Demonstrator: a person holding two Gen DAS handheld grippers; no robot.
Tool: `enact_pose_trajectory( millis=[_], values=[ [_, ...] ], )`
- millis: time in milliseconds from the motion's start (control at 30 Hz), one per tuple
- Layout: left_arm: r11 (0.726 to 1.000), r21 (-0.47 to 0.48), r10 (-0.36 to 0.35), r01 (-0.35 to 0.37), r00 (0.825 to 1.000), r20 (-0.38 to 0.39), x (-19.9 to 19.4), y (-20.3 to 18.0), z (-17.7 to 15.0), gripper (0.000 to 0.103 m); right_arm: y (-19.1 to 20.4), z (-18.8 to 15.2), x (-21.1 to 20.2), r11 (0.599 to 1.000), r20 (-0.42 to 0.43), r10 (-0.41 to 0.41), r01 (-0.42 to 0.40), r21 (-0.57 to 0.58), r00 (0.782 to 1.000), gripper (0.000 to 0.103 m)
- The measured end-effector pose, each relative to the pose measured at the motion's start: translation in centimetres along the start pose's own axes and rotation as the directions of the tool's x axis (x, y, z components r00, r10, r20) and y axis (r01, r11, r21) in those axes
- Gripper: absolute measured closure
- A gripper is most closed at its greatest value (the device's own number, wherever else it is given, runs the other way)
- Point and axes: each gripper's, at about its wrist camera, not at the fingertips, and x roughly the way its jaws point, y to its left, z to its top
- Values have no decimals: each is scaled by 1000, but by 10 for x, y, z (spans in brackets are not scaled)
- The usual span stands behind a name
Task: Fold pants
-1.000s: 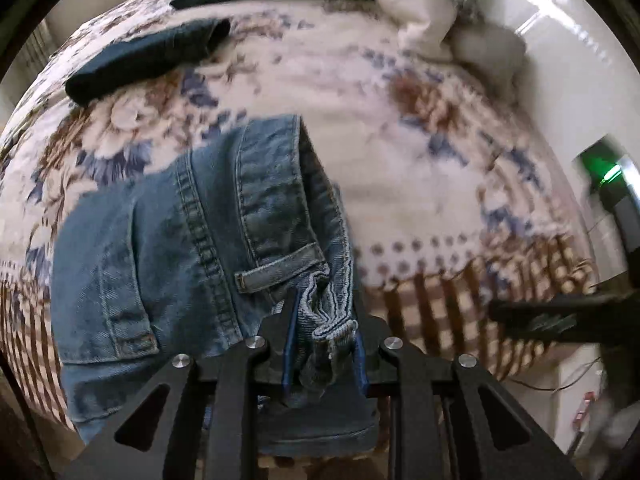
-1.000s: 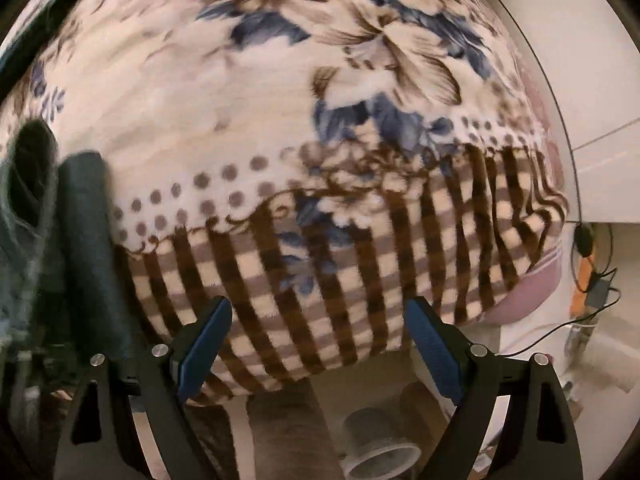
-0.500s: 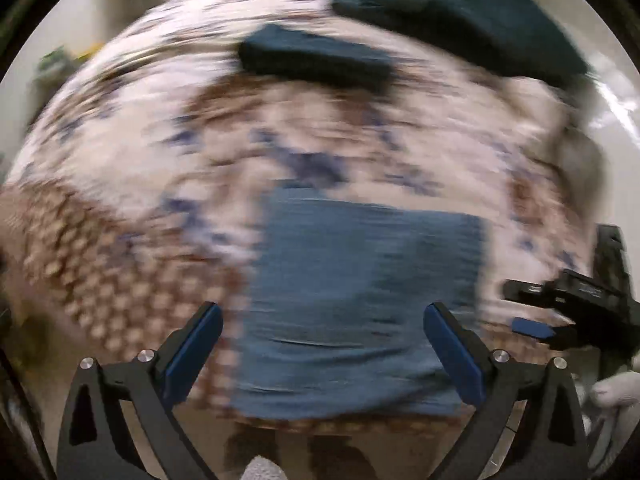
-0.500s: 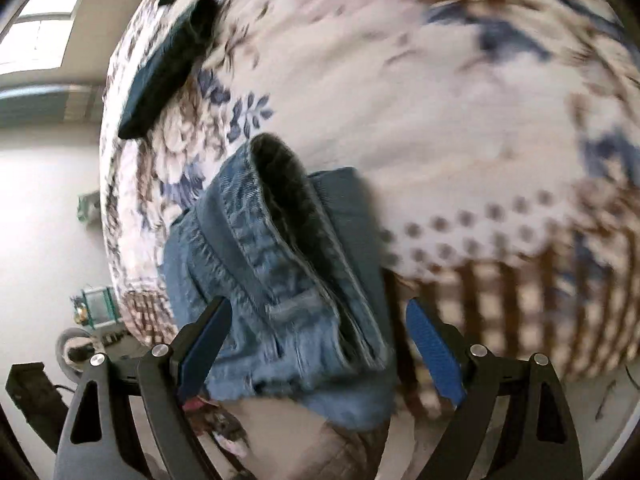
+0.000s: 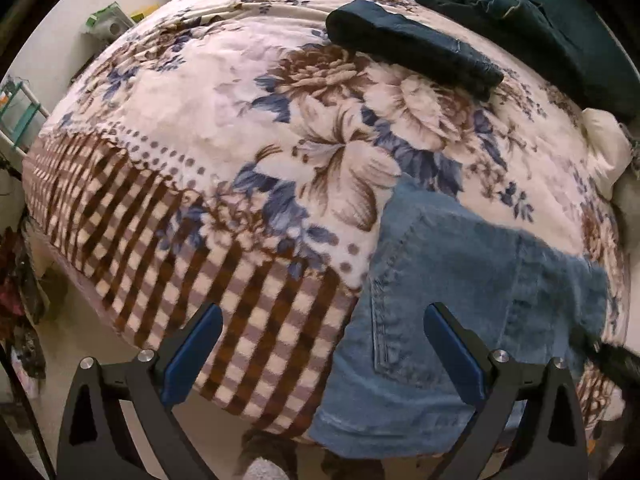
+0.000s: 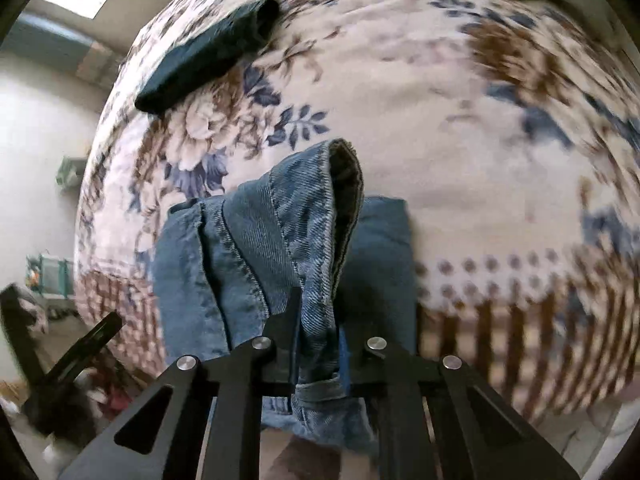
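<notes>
The blue jeans [image 5: 460, 320] lie at the near edge of the bed [image 5: 240, 128], ahead and to the right of the left gripper [image 5: 324, 356], whose fingers are wide apart and empty. The right gripper [image 6: 320, 344] is nearer and pinches the raised waistband. One pair of jeans, one folded dark pair [image 5: 412, 48], and one dark pile [image 5: 560, 28] lie on the bed.

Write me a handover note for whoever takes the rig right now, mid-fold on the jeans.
Left tongs: open, empty, over the blanket edge beside the jeans.
Right tongs: shut on the jeans' waistband, raised off the bed.
Jeans lie partly folded at the bed's near edge; dark folded pants sit farther back.
Left: lay the waistband down and finish the fold.
</notes>
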Motion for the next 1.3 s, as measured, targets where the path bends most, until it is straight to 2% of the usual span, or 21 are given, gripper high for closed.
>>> enact_pose_trajectory(
  millis=[167, 333, 400, 533, 567, 633, 667, 700, 767, 800, 900, 933, 967, 1000, 1033, 1100, 1133, 1167, 1200, 1267, 1300],
  values=[
    [996, 21, -81, 81, 997, -9, 1, -13, 14, 0, -60, -14, -41, 986, 38, -130, 125, 112, 991, 89],
    [983, 57, -173, 177, 983, -63, 24, -38, 32, 0, -90, 1, -5, 985, -96, -30, 46, 167, 995, 87],
    [977, 61, -198, 204, 976, -91, 39, -46, 43, 0, -92, 5, 5, 982, -126, 11, 13, 188, 992, 79],
    [960, -18, -278, 281, 938, -209, 90, -58, 71, 2, -109, 8, 21, 955, -123, 103, -64, 289, 987, 28],
    [951, -37, -305, 306, 921, -243, 103, -61, 76, 2, -110, 8, 30, 949, -140, 115, -67, 309, 983, 28],
    [943, -35, -325, 330, 897, -300, 134, -74, 88, 18, -118, 6, 49, 937, -193, 133, -60, 344, 972, 28],
    [932, -12, -349, 362, 888, -301, 139, -81, 91, 58, -121, 4, 56, 933, -210, 144, -62, 355, 967, 28],
    [927, 26, -349, 375, 884, -310, 143, -89, 93, 74, -121, 3, 62, 931, -205, 156, -74, 358, 966, 29],
    [932, 84, -318, 354, 905, -285, 141, -97, 93, 78, -123, -1, 63, 936, -198, 123, -47, 349, 972, 76],
    [929, 43, -342, 367, 898, -276, 143, -91, 94, 80, -125, -3, 62, 933, -193, 113, -38, 358, 975, 76],
    [841, -295, -526, 454, 812, -251, 165, -46, 91, 83, -126, -8, 57, 936, -182, 71, -2, 351, 981, 76],
    [771, -429, -594, 471, 776, -214, 173, -28, 87, 85, -124, -8, 55, 940, -184, 45, 21, 340, 982, 76],
    [728, -500, -618, 469, 765, -182, 177, -17, 84, 85, -119, -7, 53, 944, -182, 26, 36, 328, 983, 76],
    [725, -510, -614, 463, 769, -175, 176, -14, 84, 85, -116, -7, 51, 947, -183, 29, 32, 320, 983, 76],
    [755, -460, -596, 468, 782, -183, 170, -18, 88, 85, -114, -5, 50, 950, -187, 46, 14, 312, 981, 75],
    [802, -338, -573, 493, 796, -196, 150, -34, 95, 82, -113, -2, 46, 953, -198, 77, -13, 304, 977, 57],
    [815, -302, -562, 494, 801, -208, 143, -39, 97, 78, -113, -2, 42, 950, -188, 106, -44, 308, 976, 40],
    [836, -260, -539, 484, 813, -221, 135, -44, 100, 66, -115, -3, 37, 946, -173, 137, -77, 316, 975, 29],
    [855, -212, -513, 473, 829, -221, 125, -49, 101, 41, -116, -4, 34, 944, -163, 159, -101, 315, 974, 28],
    [879, -96, -476, 466, 858, -193, 100, -57, 96, 15, -120, -5, 37, 949, -175, 152, -94, 302, 973, 28],
    [882, -70, -471, 467, 862, -186, 95, -57, 95, 12, -124, -7, 40, 948, -176, 160, -102, 300, 971, 28]
  ],
)
